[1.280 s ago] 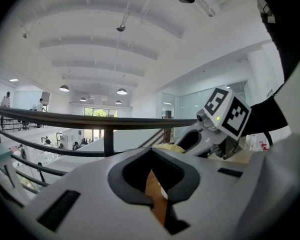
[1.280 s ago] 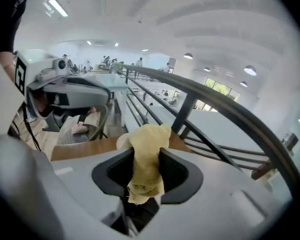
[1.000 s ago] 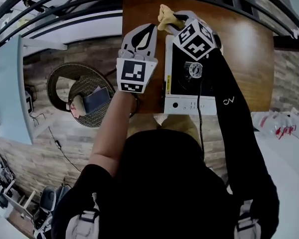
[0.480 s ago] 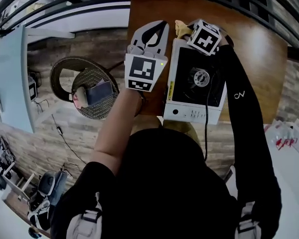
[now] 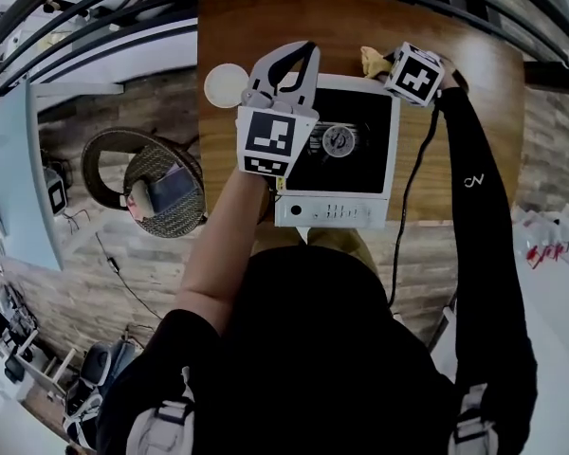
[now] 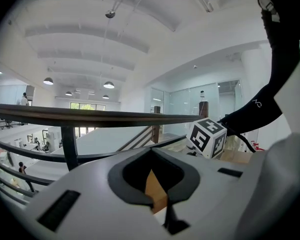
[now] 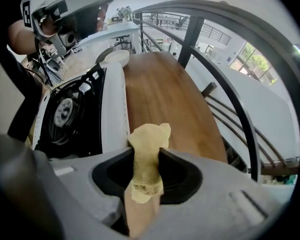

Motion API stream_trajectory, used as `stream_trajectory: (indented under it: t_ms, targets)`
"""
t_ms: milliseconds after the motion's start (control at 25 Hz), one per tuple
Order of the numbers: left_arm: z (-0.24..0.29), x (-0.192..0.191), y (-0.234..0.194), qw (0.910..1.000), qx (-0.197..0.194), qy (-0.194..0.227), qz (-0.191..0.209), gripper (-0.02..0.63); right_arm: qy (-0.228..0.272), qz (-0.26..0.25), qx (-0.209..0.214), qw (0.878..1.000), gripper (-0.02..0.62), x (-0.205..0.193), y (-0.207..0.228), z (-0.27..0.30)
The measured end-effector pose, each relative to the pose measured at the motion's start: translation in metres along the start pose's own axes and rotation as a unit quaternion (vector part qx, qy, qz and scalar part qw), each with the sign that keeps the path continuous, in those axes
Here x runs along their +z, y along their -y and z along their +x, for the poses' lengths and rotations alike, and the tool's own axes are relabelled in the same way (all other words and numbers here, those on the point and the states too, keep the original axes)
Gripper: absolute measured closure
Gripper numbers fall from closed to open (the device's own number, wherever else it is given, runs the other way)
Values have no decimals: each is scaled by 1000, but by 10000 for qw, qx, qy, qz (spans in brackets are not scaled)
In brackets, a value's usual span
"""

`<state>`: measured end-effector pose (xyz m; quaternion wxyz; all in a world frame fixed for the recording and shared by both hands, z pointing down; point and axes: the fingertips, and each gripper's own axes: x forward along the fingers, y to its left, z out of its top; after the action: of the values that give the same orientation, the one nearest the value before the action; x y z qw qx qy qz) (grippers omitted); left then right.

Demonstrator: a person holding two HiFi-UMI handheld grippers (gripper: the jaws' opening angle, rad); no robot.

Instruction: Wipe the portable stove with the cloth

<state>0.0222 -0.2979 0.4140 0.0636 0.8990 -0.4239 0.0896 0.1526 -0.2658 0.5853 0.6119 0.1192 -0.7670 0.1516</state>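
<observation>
Overhead, a white portable stove (image 5: 379,164) with a black top is seen on a brown wooden table (image 5: 474,112), its control strip turned toward the person. A yellow cloth (image 7: 149,134) is pinched between the jaws of the right claw (image 7: 146,156), with a bunched tuft standing up beyond the tips. In the head view the cloth is placed just past the stove's far right corner, and in the right gripper view it is shown over bare wood beside the stove's white edge; whether it touches the stove cannot be told. The left claw (image 5: 303,50) is held over the stove's far left corner, its jaws pressed together at the tips with nothing gripped between them. A round burner (image 5: 339,140) is set in the middle of the black top. A white round disc (image 5: 226,85) is laid on the table just left of the left claw. A dark railing (image 7: 225,59) is seen curving past the far side of the table.
</observation>
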Motion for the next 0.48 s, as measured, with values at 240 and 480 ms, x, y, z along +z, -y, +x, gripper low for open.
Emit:
stream_trajectory:
  t_ms: [240, 480]
  targets:
    - [8, 7, 30, 10000, -52, 69, -31, 600, -173, 198, -537, 9982, 468, -57, 20, -18]
    - [4, 24, 40, 9998, 28, 162, 129, 599, 303, 508, -1354, 9890, 468, -51, 28, -50]
